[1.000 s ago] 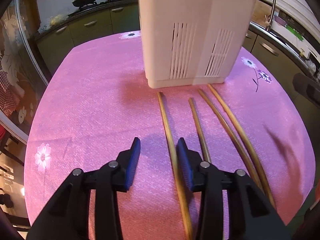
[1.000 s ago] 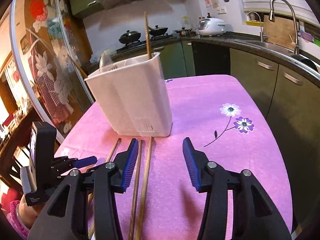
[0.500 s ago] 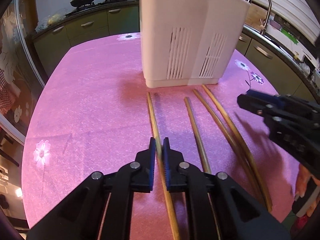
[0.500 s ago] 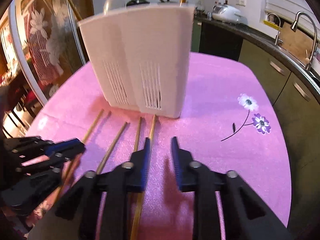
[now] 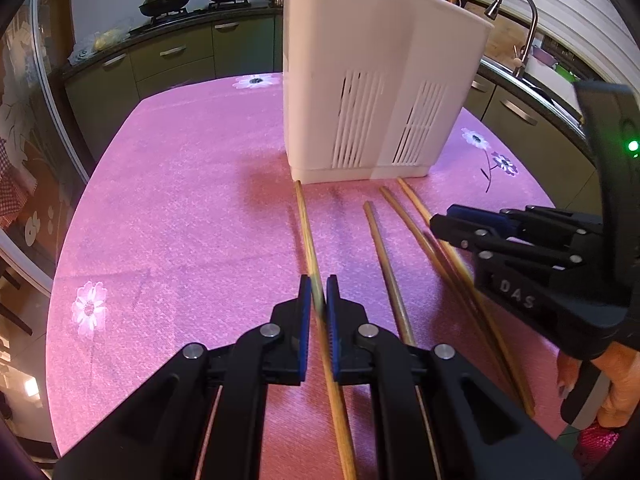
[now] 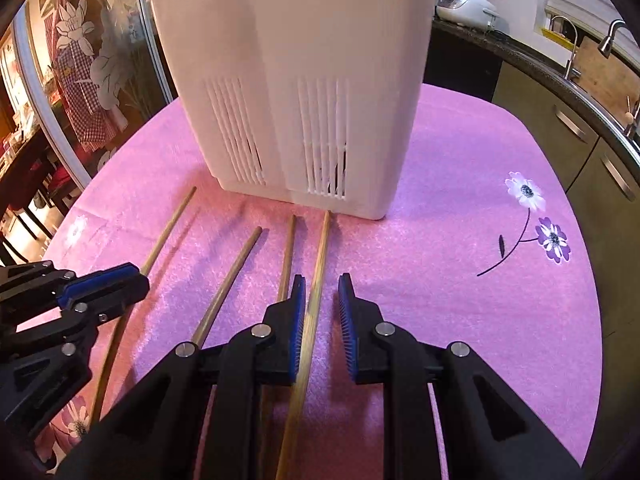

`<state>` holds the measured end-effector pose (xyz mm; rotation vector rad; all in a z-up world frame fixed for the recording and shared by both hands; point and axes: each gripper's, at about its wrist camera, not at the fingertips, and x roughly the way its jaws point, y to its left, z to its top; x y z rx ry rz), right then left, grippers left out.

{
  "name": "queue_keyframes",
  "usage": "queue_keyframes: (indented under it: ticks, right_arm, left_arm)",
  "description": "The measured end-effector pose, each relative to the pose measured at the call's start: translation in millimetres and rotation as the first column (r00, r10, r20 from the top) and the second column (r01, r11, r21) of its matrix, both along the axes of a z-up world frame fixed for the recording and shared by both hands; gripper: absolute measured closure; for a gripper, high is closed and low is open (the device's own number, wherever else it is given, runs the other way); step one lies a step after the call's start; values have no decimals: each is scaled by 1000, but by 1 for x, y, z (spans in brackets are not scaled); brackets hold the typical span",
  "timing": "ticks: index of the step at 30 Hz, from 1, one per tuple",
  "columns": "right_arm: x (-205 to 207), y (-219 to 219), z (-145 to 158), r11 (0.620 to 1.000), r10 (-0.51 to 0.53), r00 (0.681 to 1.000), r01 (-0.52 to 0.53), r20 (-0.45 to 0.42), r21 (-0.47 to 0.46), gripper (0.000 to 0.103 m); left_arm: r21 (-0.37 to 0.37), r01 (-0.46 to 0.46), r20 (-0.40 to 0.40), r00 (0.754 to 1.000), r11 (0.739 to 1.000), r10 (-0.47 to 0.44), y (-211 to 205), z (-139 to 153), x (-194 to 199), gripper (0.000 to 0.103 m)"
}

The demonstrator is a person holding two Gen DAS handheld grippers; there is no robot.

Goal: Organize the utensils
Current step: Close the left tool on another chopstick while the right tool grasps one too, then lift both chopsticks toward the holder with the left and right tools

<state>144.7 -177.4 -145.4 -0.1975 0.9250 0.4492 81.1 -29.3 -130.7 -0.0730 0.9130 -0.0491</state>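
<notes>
Left wrist view: left gripper, at 6 o'clock, jaws closed on the leftmost chopstick, blue pads pinching its shaft; that stick runs toward 12 o'clock, tip at the base of the white utensil holder. Three more chopsticks lie on the pink tablecloth at about 3 o'clock of the held one. Right gripper enters at 3 o'clock, over the two rightmost sticks.

Right wrist view: right gripper, at 6 o'clock, jaws parted and straddling the rightmost chopstick; left pad near or touching the stick, right pad apart. Holder at 12 o'clock, upright. Left gripper at 9 o'clock, on the far-left stick
</notes>
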Motion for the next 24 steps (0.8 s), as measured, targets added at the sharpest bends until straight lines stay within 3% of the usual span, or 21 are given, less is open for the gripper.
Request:
queue_keyframes:
  ticks: [8, 10, 12, 16, 24]
  right_arm:
    - [9, 11, -3, 1000, -7, 1000, 7, -14, -20, 86]
    - [10, 12, -3, 1000, 0, 1000, -1, -18, -22, 95]
    - [7, 14, -3, 999, 3, 1000, -4, -12, -33, 96]
    - [4, 3, 7, 999, -7, 1000, 7, 3, 34, 97]
    - [-17, -35, 63, 982, -12, 997, -4, 80, 191, 97]
  left_arm:
    - [-2, 9, 4, 1000, 1000, -9, -1, 2, -1, 95]
    - [-4, 10, 6, 1000, 1000, -10, -1, 3, -2, 95]
    - [-7, 11, 9, 1000, 1000, -11, -1, 4, -2, 95]
    - [-10, 11, 20, 1000, 1000, -11, 0, 8, -3, 95]
    - [-2, 19, 59, 998, 1000, -19, -1, 25, -4, 95]
